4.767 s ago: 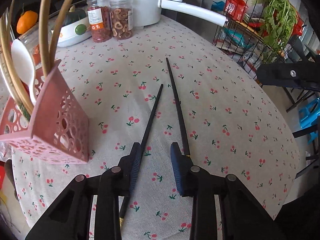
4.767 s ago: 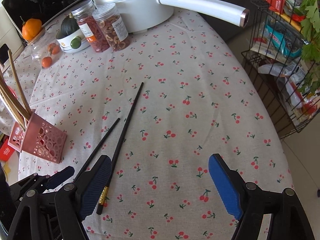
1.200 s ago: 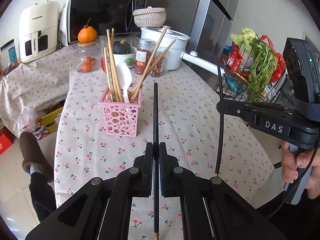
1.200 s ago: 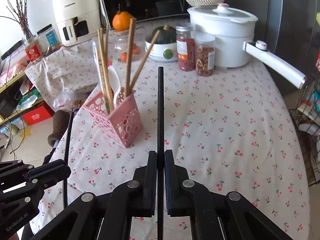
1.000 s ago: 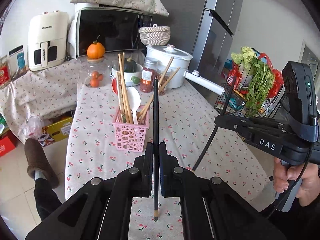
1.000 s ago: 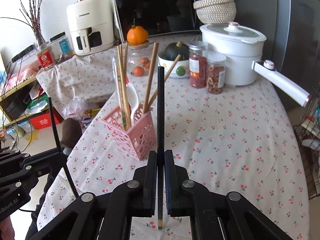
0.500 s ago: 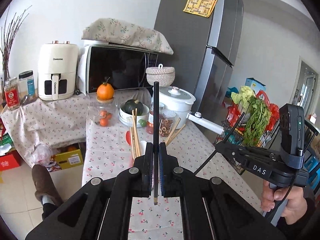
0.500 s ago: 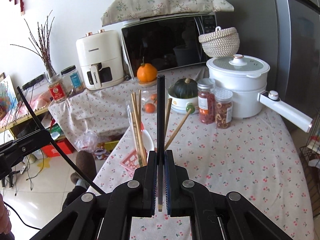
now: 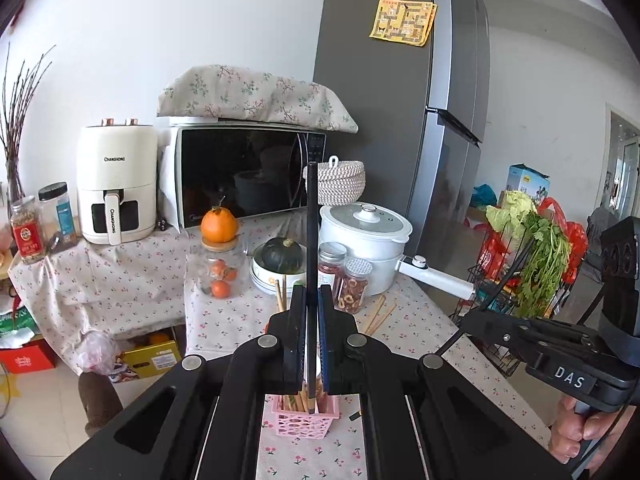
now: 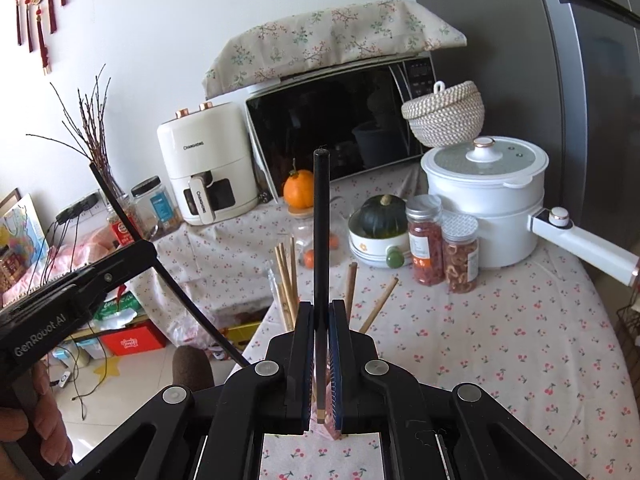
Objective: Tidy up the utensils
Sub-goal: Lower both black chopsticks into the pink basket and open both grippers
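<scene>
The left gripper [image 9: 311, 304] clenches one black chopstick [image 9: 311, 240] upright, its lower tip at the pink holder [image 9: 304, 424] on the cherry-print tablecloth [image 9: 404, 332]. The right gripper [image 10: 320, 320] clamps a second black chopstick [image 10: 321, 224] upright over wooden chopsticks [image 10: 286, 284]. Behind stand a white pot [image 10: 486, 200], microwave [image 10: 340, 128], air fryer [image 10: 206, 164] and grey fridge [image 9: 400, 100].

Home kitchen, microwave [image 9: 244, 176], fridge [image 9: 400, 100], air fryer [image 9: 116, 184], pot [image 9: 366, 240] on tablecloth
</scene>
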A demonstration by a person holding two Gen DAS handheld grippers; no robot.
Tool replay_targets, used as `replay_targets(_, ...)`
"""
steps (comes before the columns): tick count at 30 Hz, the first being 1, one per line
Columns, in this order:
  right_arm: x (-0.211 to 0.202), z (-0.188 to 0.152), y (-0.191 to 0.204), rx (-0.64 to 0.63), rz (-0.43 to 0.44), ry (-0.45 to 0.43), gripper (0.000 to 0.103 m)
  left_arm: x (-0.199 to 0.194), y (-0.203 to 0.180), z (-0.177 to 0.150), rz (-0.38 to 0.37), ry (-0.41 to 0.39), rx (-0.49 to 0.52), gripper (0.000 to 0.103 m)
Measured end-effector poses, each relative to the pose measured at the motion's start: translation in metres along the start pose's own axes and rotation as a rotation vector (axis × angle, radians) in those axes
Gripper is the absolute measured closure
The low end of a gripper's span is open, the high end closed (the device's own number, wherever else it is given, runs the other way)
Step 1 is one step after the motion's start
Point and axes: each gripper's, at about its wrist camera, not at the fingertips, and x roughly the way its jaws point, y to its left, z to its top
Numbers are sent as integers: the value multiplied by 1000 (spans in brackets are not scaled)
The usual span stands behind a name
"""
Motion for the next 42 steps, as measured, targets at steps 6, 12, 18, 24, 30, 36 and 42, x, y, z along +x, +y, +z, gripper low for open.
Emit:
replay_targets(6, 5, 5, -5, 28, 0, -39, 98, 34, 0, -7, 16, 10, 25, 98)
replay_targets(12, 12, 9, -7, 46, 7, -63, 98, 68, 3, -22, 13, 100, 13, 98)
replay_targets(18, 23, 10, -5, 48, 9, -63, 98, 77, 13, -25, 6, 142, -31, 85)
replay_targets(24, 32, 10, -7, 56, 5, -60, 98, 62, 29, -25, 23, 137, -101, 46)
replay_targets(30, 41, 11, -1, 41, 9, -66, 98, 49, 41, -41, 35, 183, -155, 36)
replay_targets(36, 65, 4, 2, 21, -6, -24, 97, 45, 46, -61, 49, 238, -160, 33)
replay_targets(42, 73, 0, -2, 6, -23, -14, 86, 42, 46, -70, 56, 269, -166, 31)
